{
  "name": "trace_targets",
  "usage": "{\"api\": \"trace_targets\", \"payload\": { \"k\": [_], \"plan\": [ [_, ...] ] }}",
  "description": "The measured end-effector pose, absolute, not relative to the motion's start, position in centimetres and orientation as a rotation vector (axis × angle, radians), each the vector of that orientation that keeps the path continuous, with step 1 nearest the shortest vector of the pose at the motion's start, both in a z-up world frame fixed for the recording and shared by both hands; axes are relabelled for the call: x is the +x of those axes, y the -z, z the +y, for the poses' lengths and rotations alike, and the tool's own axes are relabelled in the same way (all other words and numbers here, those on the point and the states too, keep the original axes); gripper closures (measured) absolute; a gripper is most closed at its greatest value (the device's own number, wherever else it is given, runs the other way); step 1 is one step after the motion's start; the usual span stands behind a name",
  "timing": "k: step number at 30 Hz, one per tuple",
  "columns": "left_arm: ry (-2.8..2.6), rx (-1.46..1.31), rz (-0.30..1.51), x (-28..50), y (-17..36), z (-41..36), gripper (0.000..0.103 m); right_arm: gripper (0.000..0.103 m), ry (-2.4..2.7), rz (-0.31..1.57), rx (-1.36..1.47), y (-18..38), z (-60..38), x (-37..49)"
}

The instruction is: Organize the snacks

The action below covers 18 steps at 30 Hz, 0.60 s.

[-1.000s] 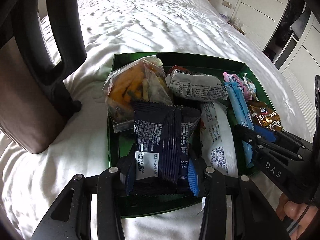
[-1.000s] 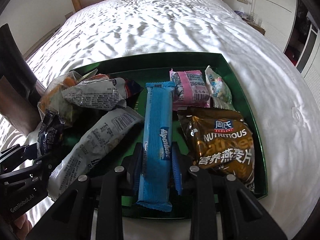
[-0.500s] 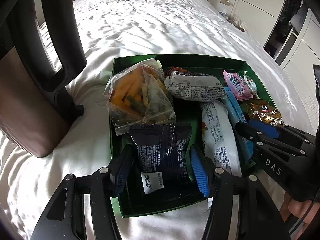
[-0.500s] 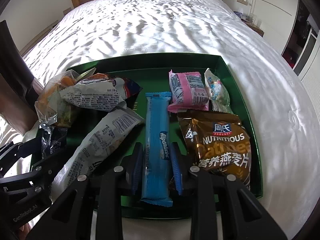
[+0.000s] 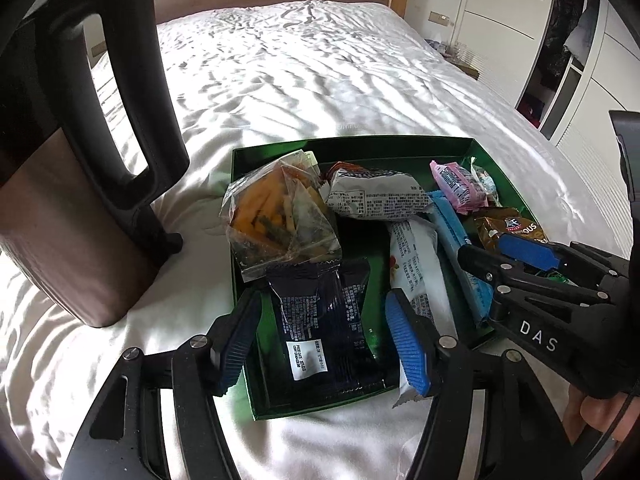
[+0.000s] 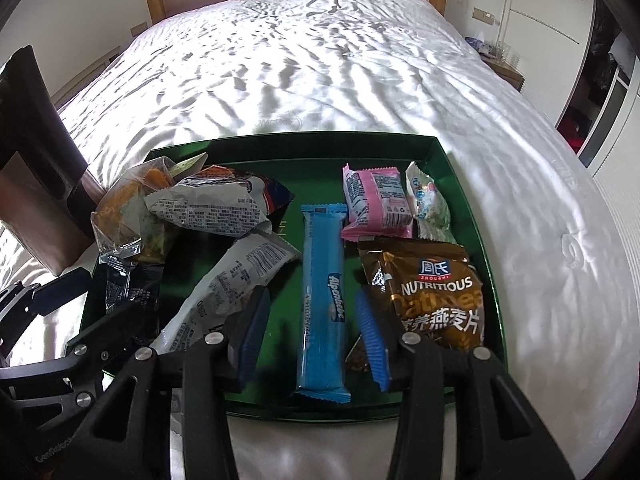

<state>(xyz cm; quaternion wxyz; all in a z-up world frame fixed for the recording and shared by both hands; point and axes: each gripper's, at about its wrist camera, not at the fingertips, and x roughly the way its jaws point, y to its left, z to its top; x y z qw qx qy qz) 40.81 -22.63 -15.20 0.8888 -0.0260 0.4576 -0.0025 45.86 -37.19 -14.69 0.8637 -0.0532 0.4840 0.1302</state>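
A green tray (image 5: 352,146) (image 6: 296,148) sits on the bed and holds several snack packets. My left gripper (image 5: 324,340) is open, its jaws either side of a dark navy packet (image 5: 320,320) lying in the tray's near left corner. My right gripper (image 6: 312,336) is open, its jaws either side of a long blue wafer bar (image 6: 322,296) lying flat in the tray. A clear bag of orange sticks (image 5: 280,216), a white packet (image 5: 374,198), a long white packet (image 6: 236,284), a pink packet (image 6: 376,202) and a brown oatmeal bag (image 6: 432,292) also lie in the tray.
A brown and black chair (image 5: 80,184) stands on the left, close to the tray. The white bed sheet (image 6: 320,64) spreads beyond the tray. White wardrobe doors (image 5: 520,20) stand at the right. My right gripper shows in the left wrist view (image 5: 540,280).
Both grippers have opened. The left let go of the navy packet, the right let go of the blue wafer bar; both now lie in the tray. Both grippers pulled back a little.
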Motion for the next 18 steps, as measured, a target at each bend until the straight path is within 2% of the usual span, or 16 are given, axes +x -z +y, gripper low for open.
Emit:
{"api": "trace_targets", "payload": {
  "k": [2,3,18],
  "plan": [
    [0.011,-0.052,0.938,40.5,14.9,-22.7,0.044,0.065,-0.268,1.003,-0.110,14.4,-37.2,45.4],
    [0.013,-0.053,0.933,40.4,14.7,-22.7,0.044,0.062,-0.266,0.998,-0.110,14.2,-37.3,45.3],
    [0.062,-0.042,0.835,36.0,10.6,-22.0,0.044,0.056,-0.218,0.905,-0.085,10.2,-37.9,40.0]
  ]
}}
